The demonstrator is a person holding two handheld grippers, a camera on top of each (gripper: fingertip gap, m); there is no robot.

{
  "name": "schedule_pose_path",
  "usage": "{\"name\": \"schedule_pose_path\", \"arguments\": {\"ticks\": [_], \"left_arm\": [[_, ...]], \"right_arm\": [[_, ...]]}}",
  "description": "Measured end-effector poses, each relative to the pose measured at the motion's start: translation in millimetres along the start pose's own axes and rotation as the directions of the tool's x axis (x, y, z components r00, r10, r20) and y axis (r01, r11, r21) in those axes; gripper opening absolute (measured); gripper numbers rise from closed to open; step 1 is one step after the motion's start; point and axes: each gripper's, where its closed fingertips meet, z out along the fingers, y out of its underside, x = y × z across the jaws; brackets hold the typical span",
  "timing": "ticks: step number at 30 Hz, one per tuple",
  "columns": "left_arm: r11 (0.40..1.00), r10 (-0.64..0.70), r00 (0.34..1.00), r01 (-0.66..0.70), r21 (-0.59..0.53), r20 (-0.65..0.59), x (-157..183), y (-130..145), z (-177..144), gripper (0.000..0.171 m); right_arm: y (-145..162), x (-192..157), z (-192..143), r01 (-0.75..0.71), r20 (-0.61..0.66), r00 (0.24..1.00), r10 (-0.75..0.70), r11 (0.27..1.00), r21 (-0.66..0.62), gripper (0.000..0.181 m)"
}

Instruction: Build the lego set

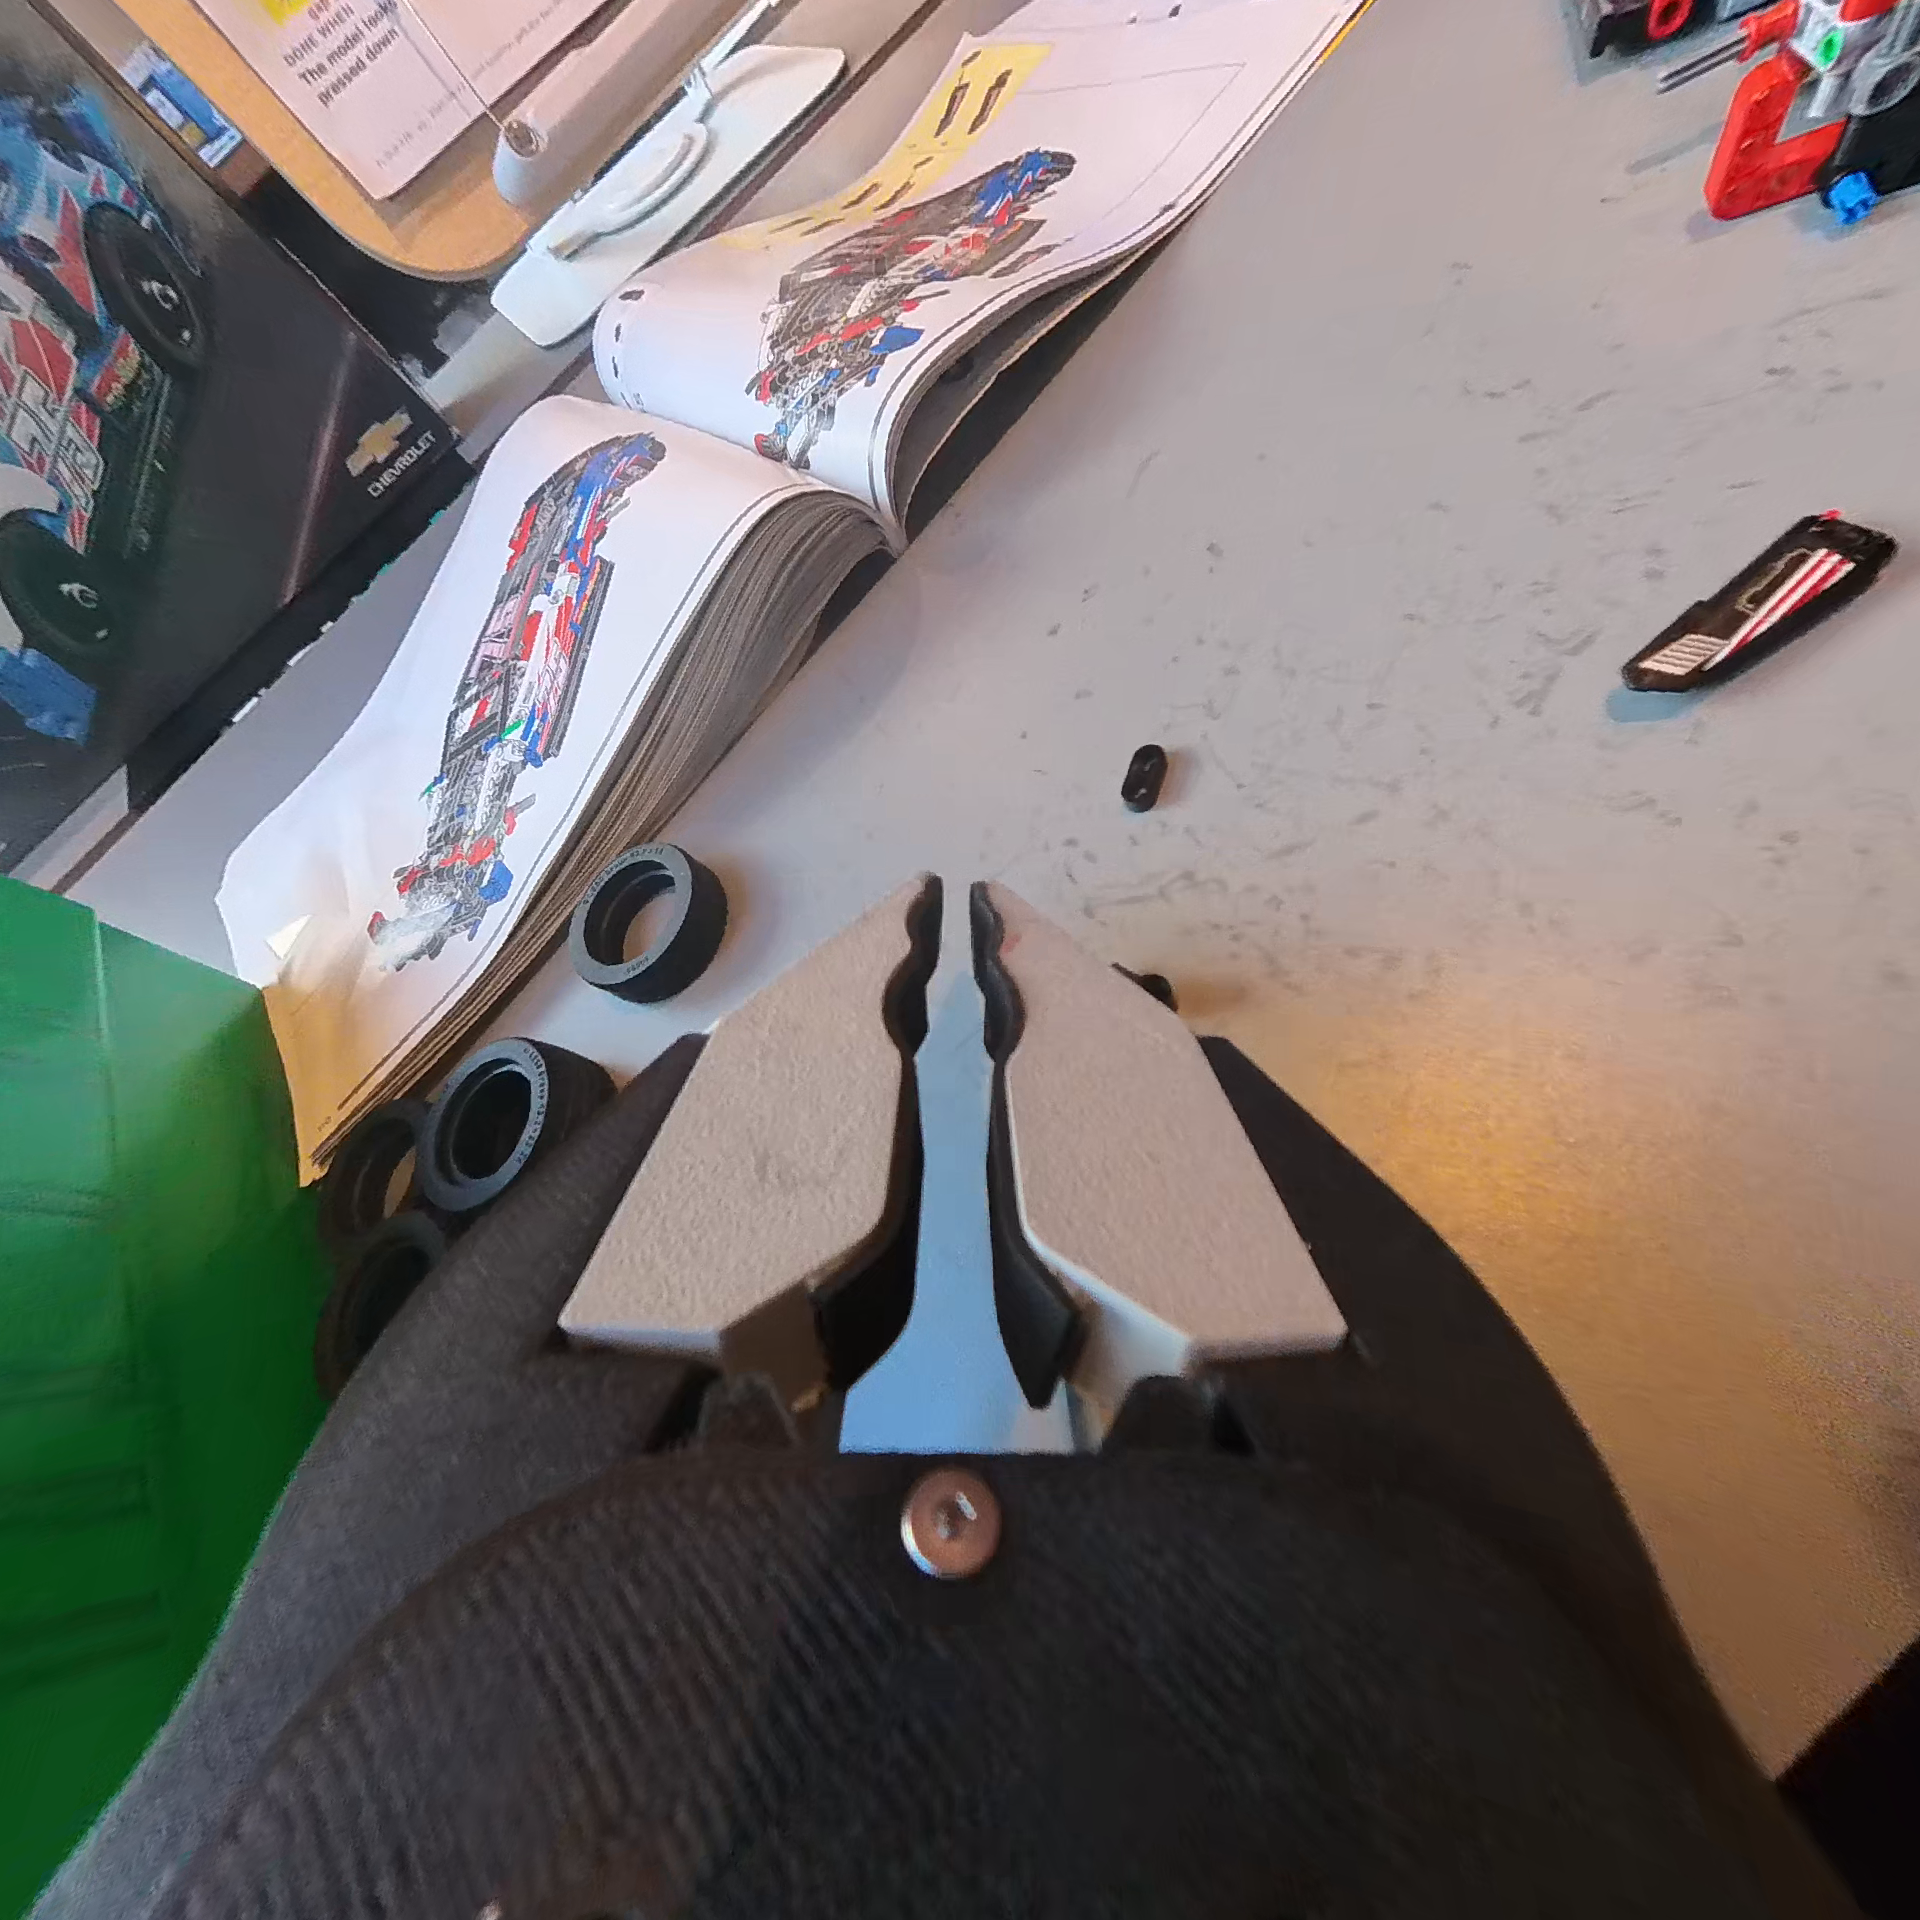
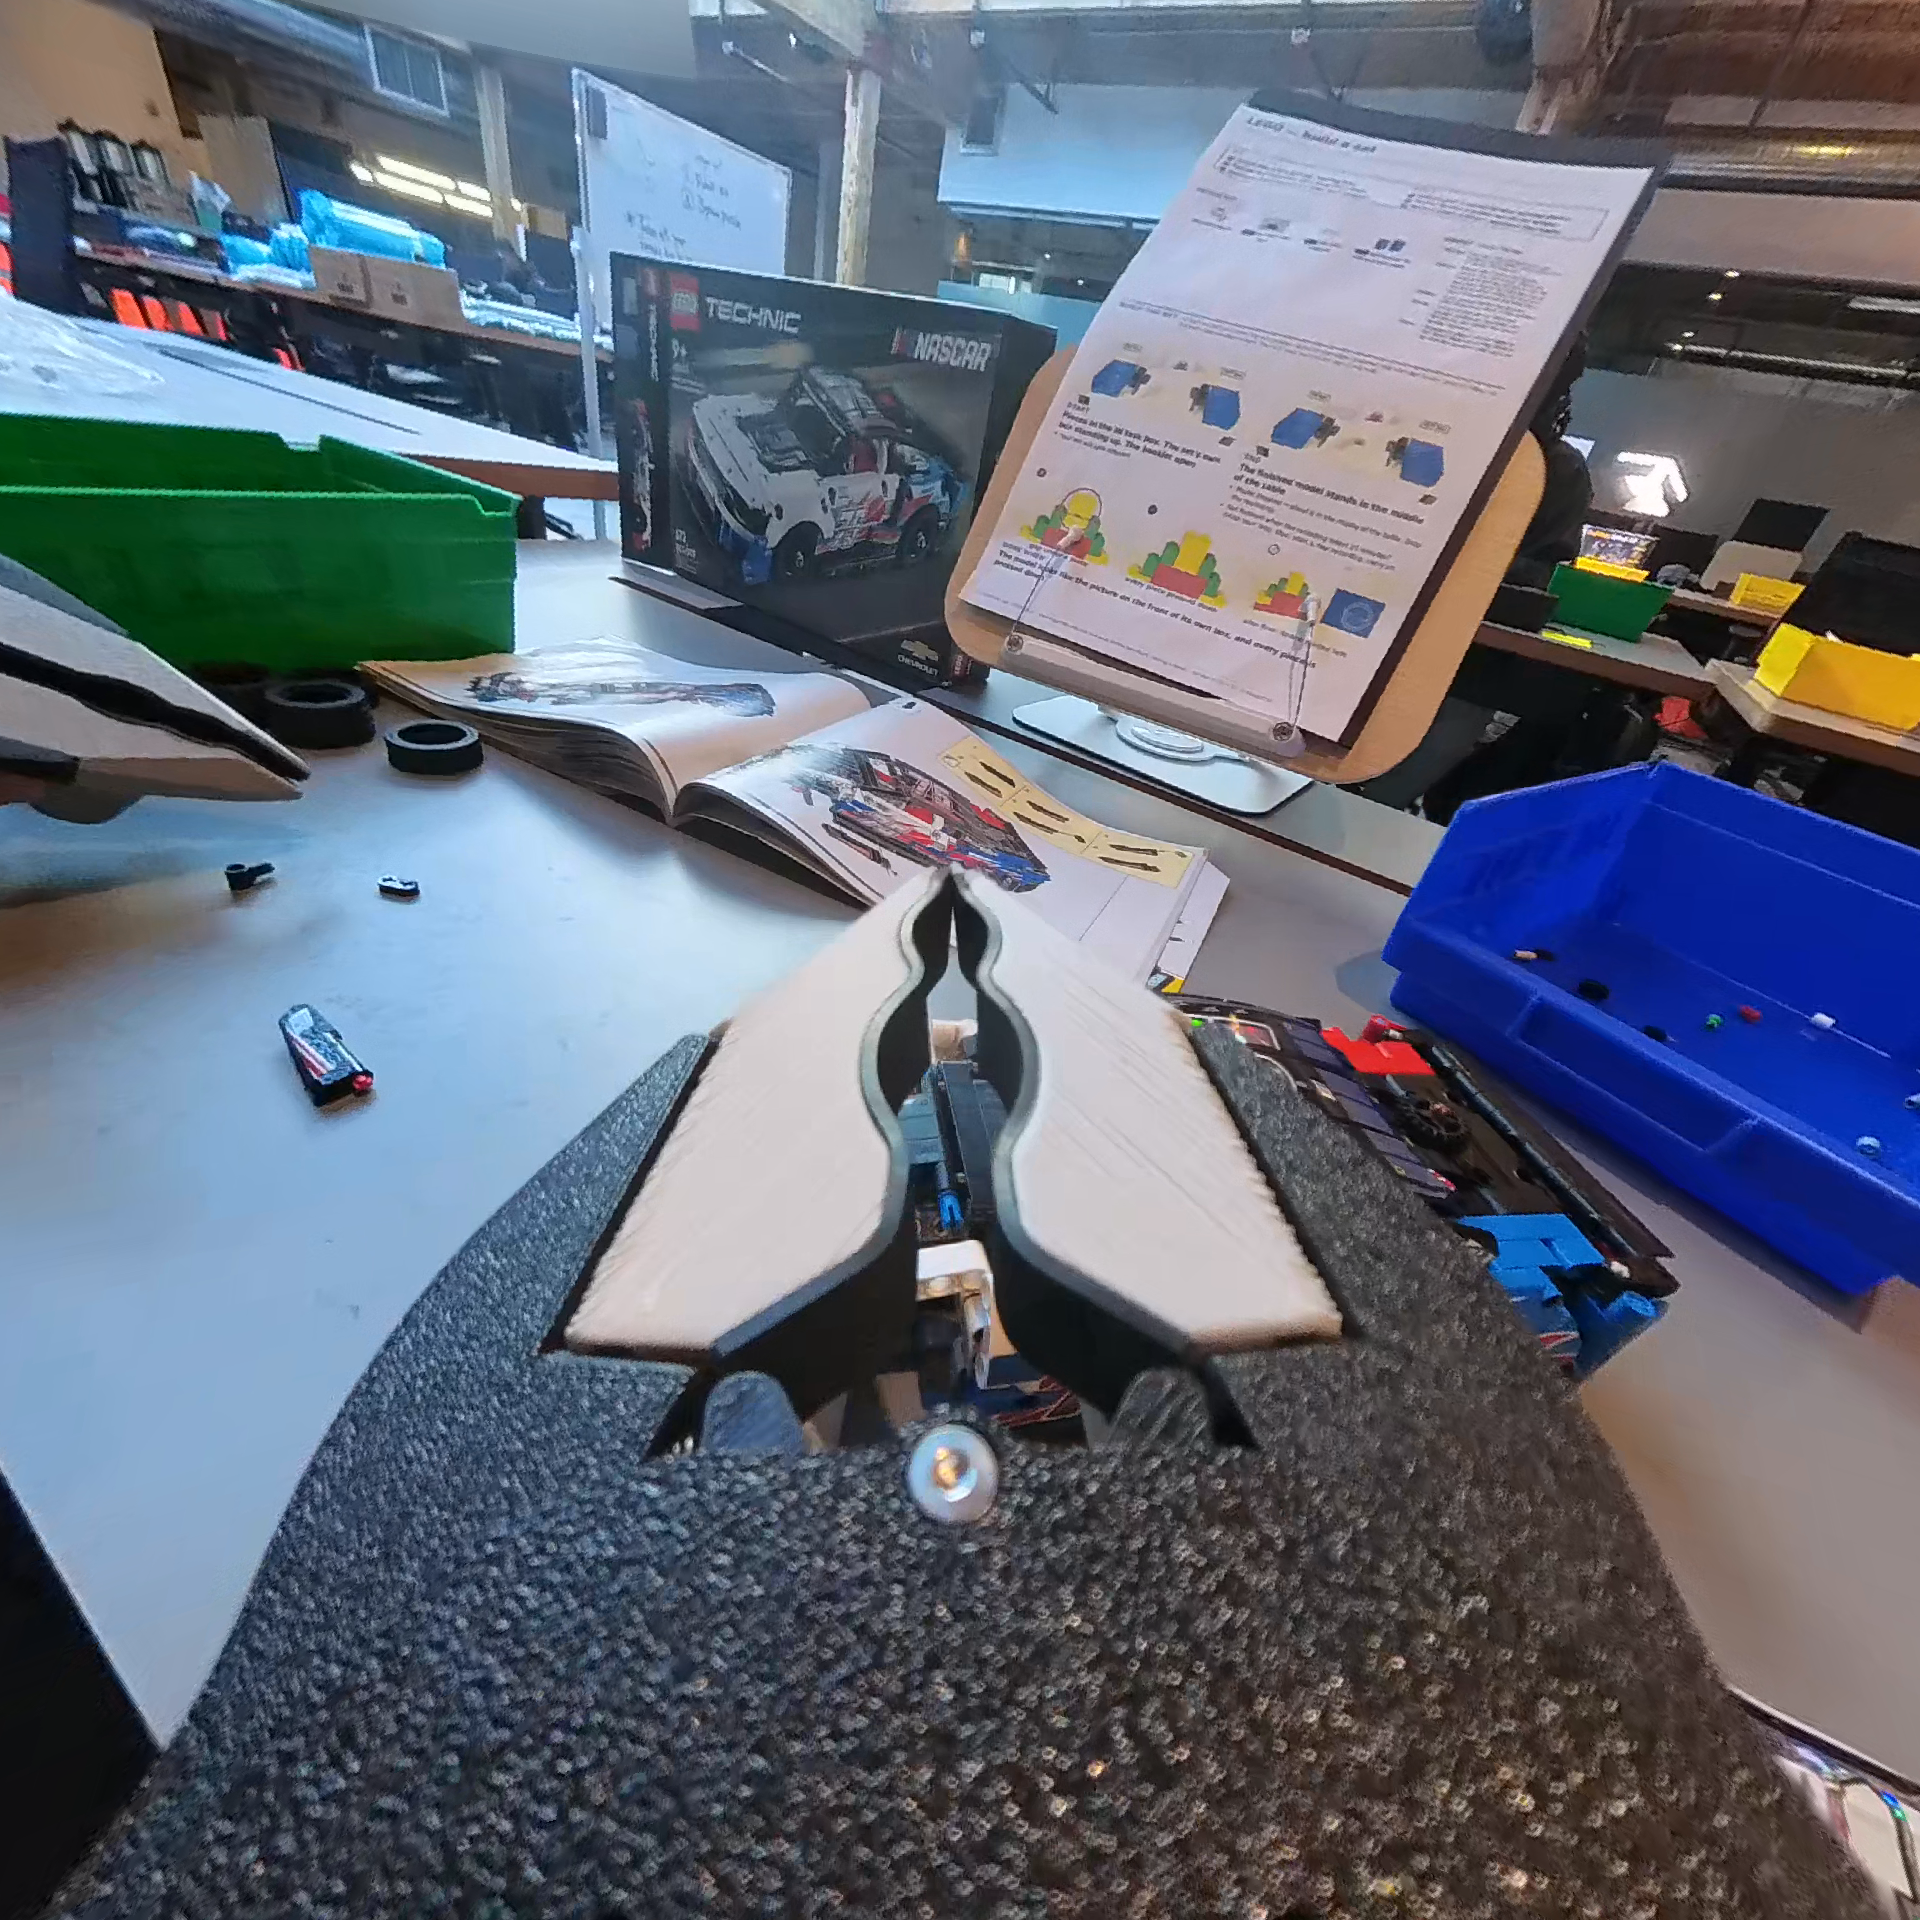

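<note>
My left gripper [image 1: 956,902] is shut and empty, low over the grey table [image 1: 1455,935]. A small black connector [image 1: 1145,776] lies just ahead of it, and another black piece [image 1: 1155,987] peeks out beside its right finger. A black panel with red and white stripes [image 1: 1756,603] lies to the right. My right gripper [image 2: 953,896] is shut with nothing between its tips and sits above the part-built black, blue and red car model [image 2: 1455,1143]. The left gripper [image 2: 156,727] also shows at the left of the right wrist view.
An open instruction booklet [image 2: 779,758] lies mid-table, with black tyres [image 1: 649,925] beside it. A green bin [image 2: 260,540] stands at the left and a blue bin [image 2: 1714,987] with a few small parts at the right. The set's box [image 2: 831,468] and a sheet on a stand [image 2: 1299,416] are behind. Across from one pair of fingers to the other is roughly 30 centimetres. The small black connector [image 1: 1145,776] lies some 5 centimetres from my left tips, 30 centimetres from my right tips. Look for it in the right wrist view [image 2: 397,886] too.
</note>
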Motion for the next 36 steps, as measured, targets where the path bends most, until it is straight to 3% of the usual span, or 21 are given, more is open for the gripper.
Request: {"name": "schedule_pose_path", "arguments": {"ticks": [20,24,28,31,33,36], "left_arm": [[0.998,-0.029,0.999,0.026,-0.057,-0.043,2,7,6,0.002],[0.997,-0.074,0.975,0.075,-0.005,-0.211,15,-6,7,0.009],[0.97,-0.243,0.843,0.21,-0.123,-0.479,37,-5,11,0.028],[0.955,-0.296,0.797,0.263,-0.14,-0.526,40,-13,16,0.027],[0.964,-0.265,0.814,0.238,-0.119,-0.517,39,-17,21,0.024],[0.971,-0.231,0.822,0.157,-0.183,-0.52,46,-7,31,0.022]], "right_arm": [[18,8,15,-0.059,0.035,0.998,0.061,0.997,-0.04,0.0],[13,1,13,-0.037,0.046,0.998,0.038,0.999,-0.03,0.0],[8,-6,10,-0.005,0.047,0.999,0.006,1.0,-0.023,0.0],[8,-9,7,0.027,0.037,0.999,-0.026,0.999,-0.034,0.0],[7,-11,5,0.042,0.03,0.999,-0.041,0.999,-0.035,0.0],[6,-12,2,0.067,0.019,0.998,-0.066,0.997,-0.036,0.0]]}}
